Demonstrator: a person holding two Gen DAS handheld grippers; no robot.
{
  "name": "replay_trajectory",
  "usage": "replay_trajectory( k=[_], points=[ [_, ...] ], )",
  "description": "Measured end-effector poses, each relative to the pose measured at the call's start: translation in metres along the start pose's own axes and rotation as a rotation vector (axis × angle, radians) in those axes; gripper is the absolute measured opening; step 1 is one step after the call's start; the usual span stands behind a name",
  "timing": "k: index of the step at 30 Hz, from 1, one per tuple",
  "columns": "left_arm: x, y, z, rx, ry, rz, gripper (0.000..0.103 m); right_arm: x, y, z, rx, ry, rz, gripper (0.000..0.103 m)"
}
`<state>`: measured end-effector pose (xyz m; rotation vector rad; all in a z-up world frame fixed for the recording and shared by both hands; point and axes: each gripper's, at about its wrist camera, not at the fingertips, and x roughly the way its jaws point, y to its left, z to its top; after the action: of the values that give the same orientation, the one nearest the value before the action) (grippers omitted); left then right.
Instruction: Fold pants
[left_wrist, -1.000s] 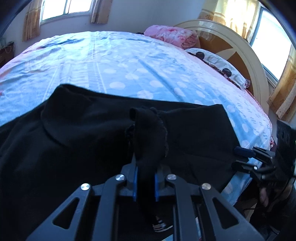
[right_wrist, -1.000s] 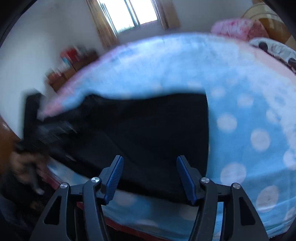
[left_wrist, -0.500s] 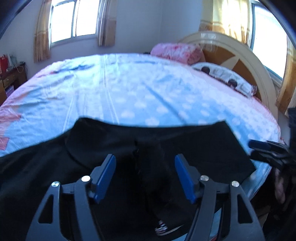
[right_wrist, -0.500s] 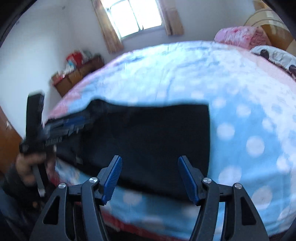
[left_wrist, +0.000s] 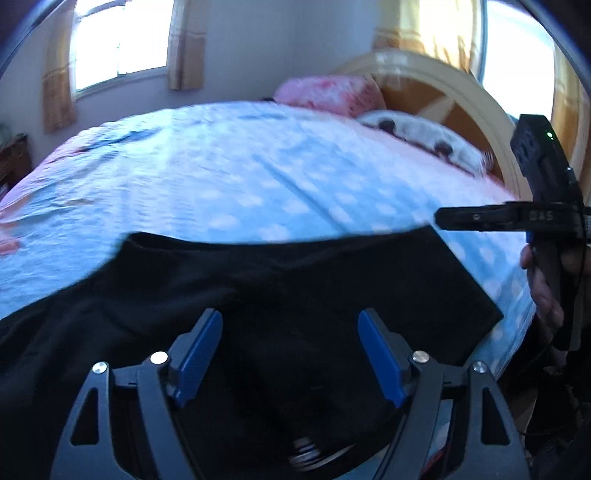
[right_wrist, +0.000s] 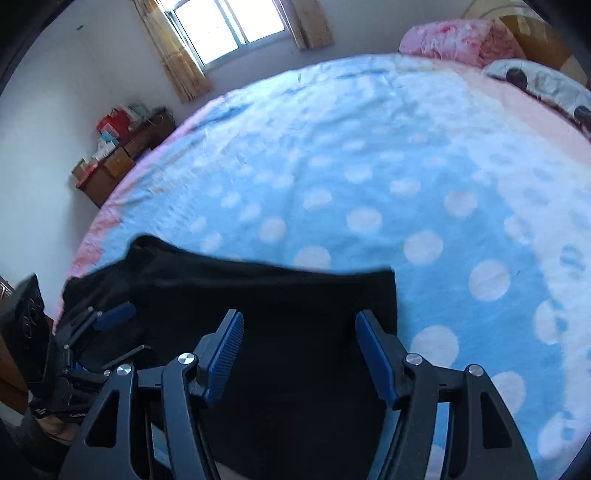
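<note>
Here, black pants (left_wrist: 258, 295) lie spread flat across the near edge of a bed (left_wrist: 240, 177), on a blue sheet with white dots; in the right wrist view the same garment (right_wrist: 280, 295) fills the lower middle, its square end toward 3 o'clock.

Left gripper (left_wrist: 290, 350): blue-padded jaws have just been opening and stand wide apart above the cloth; nothing is between the pads, nothing held.

Right gripper (right_wrist: 299, 354): jaws parted to a moderate width over the pants, pads clear of the fabric, nothing held. It also appears at 3 o'clock in the left wrist view (left_wrist: 443, 218), a hand (left_wrist: 543, 288) on its handle, a green light lit on its upper block.

Writing: short pale lettering on the right gripper's body in the left wrist view, too blurred to read.

Surroundings: pink pillow (right_wrist: 454, 38) at 1 o'clock, spotted pillow (right_wrist: 543, 86) beside it, wooden headboard (left_wrist: 461, 107), curtained window (right_wrist: 229, 22) at 12 o'clock, low cabinet (right_wrist: 118, 158) stacked with boxes at 10 o'clock.
</note>
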<state>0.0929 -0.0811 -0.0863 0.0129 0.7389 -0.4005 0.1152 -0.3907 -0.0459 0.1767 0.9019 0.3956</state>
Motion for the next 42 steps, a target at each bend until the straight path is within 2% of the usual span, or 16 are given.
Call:
replay_trajectory(
  k=[2,5,8,11,14,17,20,22,26,30,34,39,42],
  points=[
    [-0.008,0.019,0.000,-0.019,-0.002,0.071,0.089,0.003,0.019,0.015,-0.019,0.008,0.086,0.065],
    [-0.017,0.052,-0.003,-0.077,-0.001,0.156,0.089,0.029,0.057,0.042,-0.025,0.053,0.245,0.065],
    [-0.011,0.073,-0.010,-0.113,0.049,0.173,0.089,0.067,0.100,0.063,-0.048,0.119,0.367,0.065],
    [-0.002,0.087,-0.020,-0.144,0.086,0.181,0.089,0.116,0.134,0.078,-0.036,0.201,0.435,0.065],
    [0.007,0.095,-0.025,-0.165,0.103,0.162,0.089,0.161,0.156,0.087,-0.035,0.265,0.430,0.065],
    [0.012,0.098,-0.027,-0.160,0.116,0.155,0.090,0.199,0.159,0.090,0.012,0.358,0.448,0.065],
    [0.015,0.096,-0.027,-0.152,0.115,0.135,0.097,0.226,0.155,0.090,0.050,0.418,0.437,0.065],
    [0.017,0.095,-0.025,-0.147,0.113,0.130,0.101,0.238,0.152,0.090,0.085,0.436,0.460,0.065],
    [0.021,0.091,-0.026,-0.127,0.113,0.144,0.103,0.246,0.146,0.097,0.176,0.451,0.544,0.065],
    [0.022,0.089,-0.026,-0.124,0.113,0.151,0.103,0.258,0.146,0.099,0.233,0.477,0.580,0.065],
    [0.021,0.088,-0.028,-0.123,0.111,0.147,0.103,0.253,0.145,0.097,0.218,0.489,0.594,0.065],
    [0.018,0.088,-0.029,-0.120,0.107,0.153,0.103,0.235,0.125,0.097,0.235,0.459,0.580,0.065],
    [0.019,0.086,-0.030,-0.116,0.108,0.161,0.103,0.236,0.129,0.098,0.226,0.475,0.589,0.065]
  ],
)
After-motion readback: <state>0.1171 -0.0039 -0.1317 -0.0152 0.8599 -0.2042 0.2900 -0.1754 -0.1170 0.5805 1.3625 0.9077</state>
